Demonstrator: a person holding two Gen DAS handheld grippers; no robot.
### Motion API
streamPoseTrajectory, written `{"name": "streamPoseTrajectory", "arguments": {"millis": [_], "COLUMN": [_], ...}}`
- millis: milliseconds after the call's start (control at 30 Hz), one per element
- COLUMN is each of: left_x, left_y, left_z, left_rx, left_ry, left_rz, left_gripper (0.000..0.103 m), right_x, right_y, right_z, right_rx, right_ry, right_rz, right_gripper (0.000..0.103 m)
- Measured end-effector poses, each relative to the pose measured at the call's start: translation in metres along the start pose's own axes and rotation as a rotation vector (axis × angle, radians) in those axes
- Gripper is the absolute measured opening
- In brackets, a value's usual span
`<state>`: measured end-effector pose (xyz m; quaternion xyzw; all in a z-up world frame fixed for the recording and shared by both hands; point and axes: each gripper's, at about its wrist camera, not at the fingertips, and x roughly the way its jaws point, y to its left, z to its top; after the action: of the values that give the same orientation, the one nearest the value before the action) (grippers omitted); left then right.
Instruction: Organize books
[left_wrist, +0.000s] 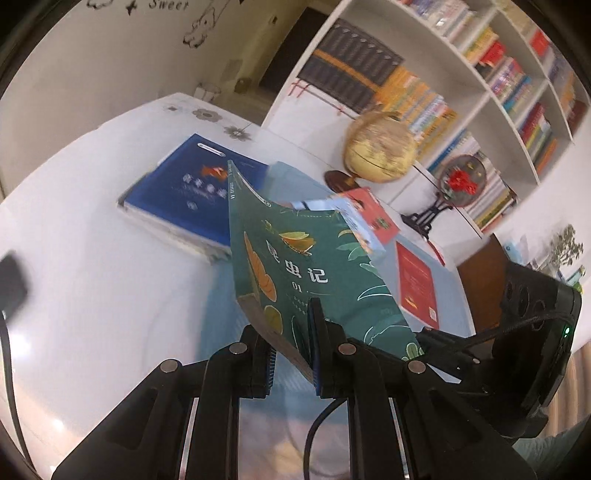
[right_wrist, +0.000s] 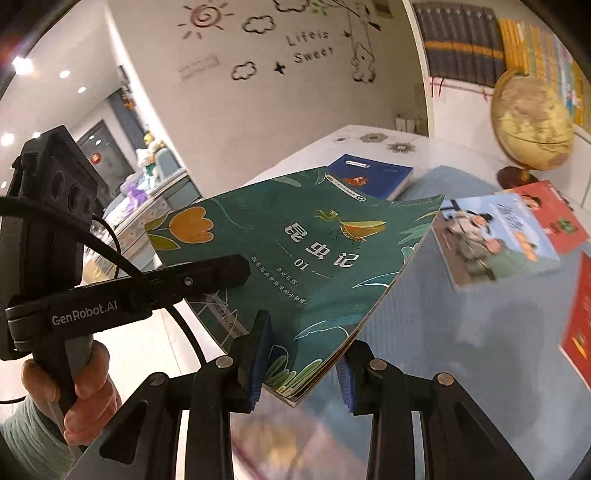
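Both tongs pinch the green book (right_wrist: 295, 266) mid-frame, lifted off the table (left_wrist: 92, 266): your left gripper (left_wrist: 291, 354) clamps its lower edge, your right gripper (right_wrist: 299, 365) bites the corner near the spine, probably sharing the floppy cover's weight. Below lie a blue book (left_wrist: 177, 199), red books (right_wrist: 554, 214) and a globe (left_wrist: 380, 147); shelves (left_wrist: 480, 92) fill the upper right.
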<state>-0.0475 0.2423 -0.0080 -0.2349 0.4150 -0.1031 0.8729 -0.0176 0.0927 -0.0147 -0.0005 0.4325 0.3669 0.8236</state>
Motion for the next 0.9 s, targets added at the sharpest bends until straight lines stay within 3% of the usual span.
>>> {"name": "streamPoseTrajectory", "arguments": {"millis": [167, 400, 500, 633, 800, 900], "left_x": [0.048, 0.109, 0.123, 0.132, 0.132, 0.124], "left_y": [0.057, 0.112, 0.124, 0.131, 0.134, 0.135], "left_z": [0.068, 0.111, 0.115, 0.113, 0.109, 0.108], "left_rx": [-0.027, -0.065, -0.083, -0.079, -0.087, -0.111], "left_ry": [0.008, 0.051, 0.082, 0.138, 0.201, 0.199], "left_rz": [-0.04, -0.059, -0.075, -0.038, 0.074, 0.153], "left_gripper": [0.011, 0.013, 0.012, 0.016, 0.026, 0.034], "right_x": [0.066, 0.135, 0.152, 0.162, 0.167, 0.165], "right_y": [-0.012, -0.038, -0.049, -0.051, -0.046, -0.047], "right_z": [0.065, 0.116, 0.12, 0.108, 0.091, 0.088], "right_rx": [0.013, 0.017, 0.032, 0.054, 0.092, 0.119], "right_ry": [0.02, 0.051, 0.09, 0.122, 0.142, 0.146], "right_rz": [-0.042, -0.117, -0.114, -0.096, -0.098, -0.095], "right_gripper": [0.032, 0.034, 0.034, 0.034, 0.036, 0.049]}}
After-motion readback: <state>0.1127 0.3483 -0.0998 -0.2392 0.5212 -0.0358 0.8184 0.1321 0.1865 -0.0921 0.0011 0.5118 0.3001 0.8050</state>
